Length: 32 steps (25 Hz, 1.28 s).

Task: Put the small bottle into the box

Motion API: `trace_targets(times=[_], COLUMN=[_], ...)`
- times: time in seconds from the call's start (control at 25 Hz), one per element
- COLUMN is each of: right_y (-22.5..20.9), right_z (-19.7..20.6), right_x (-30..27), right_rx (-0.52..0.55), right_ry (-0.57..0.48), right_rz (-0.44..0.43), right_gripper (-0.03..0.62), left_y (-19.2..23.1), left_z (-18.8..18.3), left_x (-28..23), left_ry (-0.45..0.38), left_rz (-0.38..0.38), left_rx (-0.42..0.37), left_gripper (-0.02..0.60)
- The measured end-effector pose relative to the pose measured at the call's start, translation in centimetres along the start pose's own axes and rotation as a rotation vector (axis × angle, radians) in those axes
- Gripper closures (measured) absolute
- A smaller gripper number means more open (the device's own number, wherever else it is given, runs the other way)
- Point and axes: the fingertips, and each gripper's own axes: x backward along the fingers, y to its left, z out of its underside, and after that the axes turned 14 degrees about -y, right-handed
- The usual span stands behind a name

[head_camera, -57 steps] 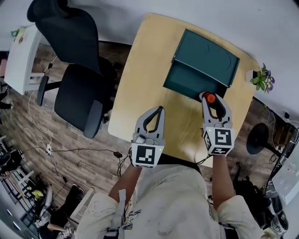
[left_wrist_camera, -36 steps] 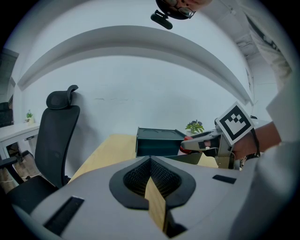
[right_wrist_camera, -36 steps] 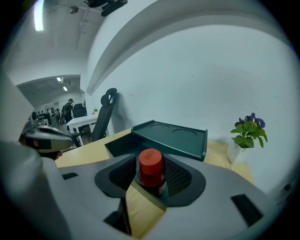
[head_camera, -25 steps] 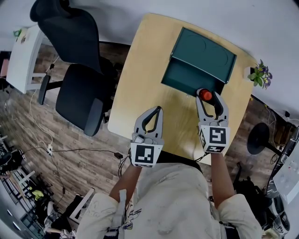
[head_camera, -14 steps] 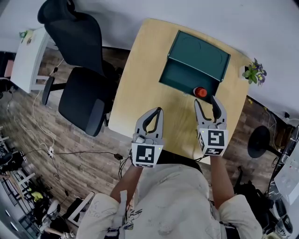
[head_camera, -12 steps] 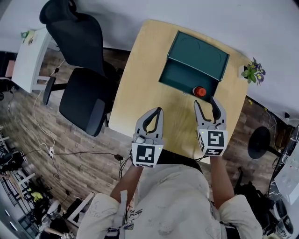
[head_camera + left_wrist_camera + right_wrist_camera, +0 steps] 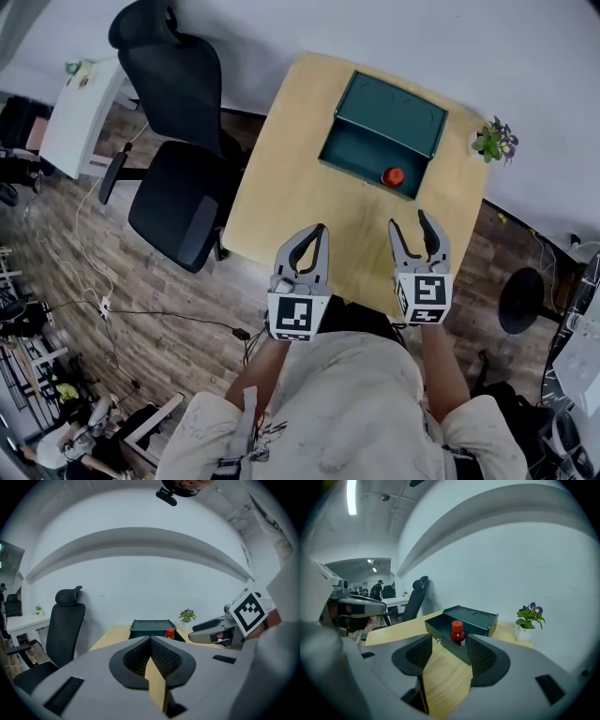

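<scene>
The small bottle (image 7: 393, 175), with a red cap, stands upright inside the dark green box (image 7: 361, 150), in its near right corner. The box's lid (image 7: 394, 111) is folded open at the back. My right gripper (image 7: 410, 225) is open and empty, held over the table's near edge a short way back from the box. In the right gripper view the bottle (image 7: 457, 633) shows between the spread fingers (image 7: 485, 656), well beyond them. My left gripper (image 7: 317, 232) is shut on nothing, to the left of the right one. The left gripper view shows the box (image 7: 149, 627) and the bottle (image 7: 169, 633) far ahead.
The wooden table (image 7: 281, 178) holds a small potted plant (image 7: 489, 142) at its far right corner. A black office chair (image 7: 178, 192) stands left of the table, with a white desk (image 7: 80, 112) beyond it. Cables lie on the wooden floor (image 7: 112, 300).
My right gripper let go of the bottle inside the box, opened, and drew back toward me. The left gripper stayed where it was, still shut.
</scene>
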Motion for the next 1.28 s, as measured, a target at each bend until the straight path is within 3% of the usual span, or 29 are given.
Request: trace_targets(times=[0.44,1.28], right_y=[0.5,0.1], right_z=[0.1,0.5], right_x=[6.5,12.6], right_rx=[0.011,0.023], right_ry=[-0.024,-0.045], right_rz=[-0.023,-0.027], right_gripper=[0.345,0.345], left_y=[-2.6,-5.6], left_z=[-2.0,-2.7], left_x=[5.0,9.0], left_ry=[-0.087,-0.104], left_rz=[-0.084,-0.116], left_rx=[-0.015,-0.021], left_gripper=[0.574,0.574])
